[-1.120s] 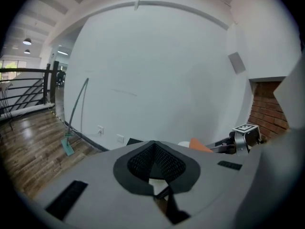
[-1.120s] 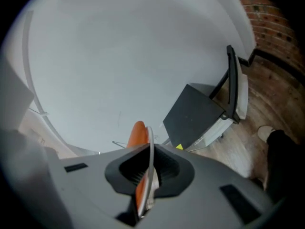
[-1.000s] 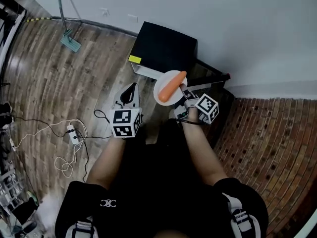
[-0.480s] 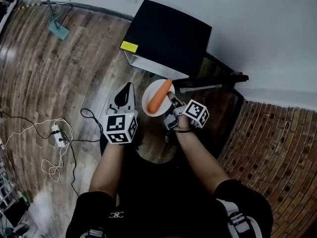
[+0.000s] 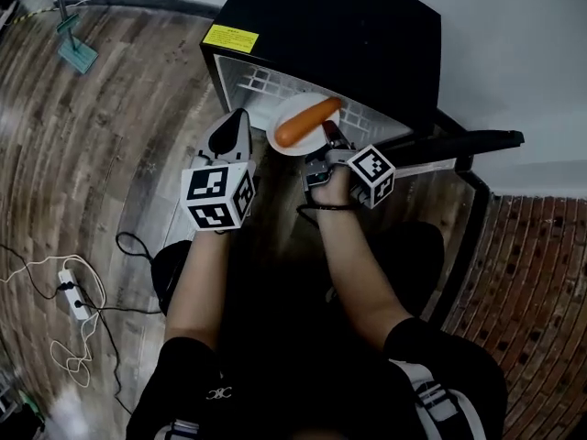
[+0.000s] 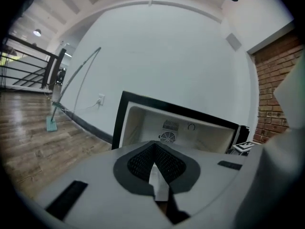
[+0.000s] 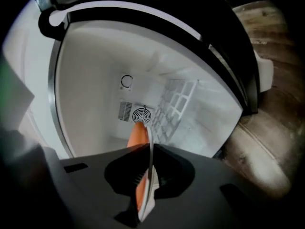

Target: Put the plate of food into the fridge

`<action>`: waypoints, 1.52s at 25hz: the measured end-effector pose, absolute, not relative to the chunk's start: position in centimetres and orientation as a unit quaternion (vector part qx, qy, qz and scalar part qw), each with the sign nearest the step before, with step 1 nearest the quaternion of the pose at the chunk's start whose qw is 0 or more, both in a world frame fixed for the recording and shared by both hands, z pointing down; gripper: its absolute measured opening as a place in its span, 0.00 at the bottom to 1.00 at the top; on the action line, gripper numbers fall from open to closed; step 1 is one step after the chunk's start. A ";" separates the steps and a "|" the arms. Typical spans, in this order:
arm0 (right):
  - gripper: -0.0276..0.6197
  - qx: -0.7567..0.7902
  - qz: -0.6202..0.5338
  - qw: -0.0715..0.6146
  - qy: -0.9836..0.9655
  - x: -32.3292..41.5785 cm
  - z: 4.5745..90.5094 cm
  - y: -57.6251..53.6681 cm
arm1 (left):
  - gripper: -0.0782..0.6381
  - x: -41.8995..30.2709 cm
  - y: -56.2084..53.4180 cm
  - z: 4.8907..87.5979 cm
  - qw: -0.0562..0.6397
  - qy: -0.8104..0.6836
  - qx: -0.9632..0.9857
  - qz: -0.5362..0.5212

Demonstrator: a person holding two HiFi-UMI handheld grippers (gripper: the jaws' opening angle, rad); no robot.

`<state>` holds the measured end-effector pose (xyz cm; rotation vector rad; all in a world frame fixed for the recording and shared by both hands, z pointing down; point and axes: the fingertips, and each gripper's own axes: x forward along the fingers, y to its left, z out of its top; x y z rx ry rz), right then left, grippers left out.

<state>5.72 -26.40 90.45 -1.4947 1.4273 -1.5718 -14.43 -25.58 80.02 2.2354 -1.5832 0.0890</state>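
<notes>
Only rim-pinched in right gripper (image 5: 325,141) jaws, left gripper (image 5: 238,117) at nine o'clock closed empty; could tilt plate (image 5: 292,108) and roll carrot (image 5: 309,122) off short of fridge (image 5: 330,26) at twelve.

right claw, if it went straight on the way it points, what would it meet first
Likely the back wall of the fridge, by the fan vent; the right claw, shut on the plate, points into the open compartment. Depth is unclear.

The wooden floor (image 5: 110,126) bears the black fridge (image 5: 339,35) and a white power strip (image 5: 71,291).
</notes>
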 end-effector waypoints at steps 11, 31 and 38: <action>0.09 -0.637 -0.479 0.334 0.503 8.3 90.4 -32.9 | 0.10 -14.5 -27.4 81.9 0.226 -0.535 0.814 0.007; 0.17 -0.766 -0.317 0.168 0.533 11.7 88.5 -37.0 | 0.10 -14.1 -26.1 80.7 0.218 -0.516 0.829 -0.004; 0.21 -0.845 -0.148 -0.026 0.514 13.4 87.9 -35.6 | 0.10 -13.2 -25.8 80.2 0.206 -0.509 0.836 -0.004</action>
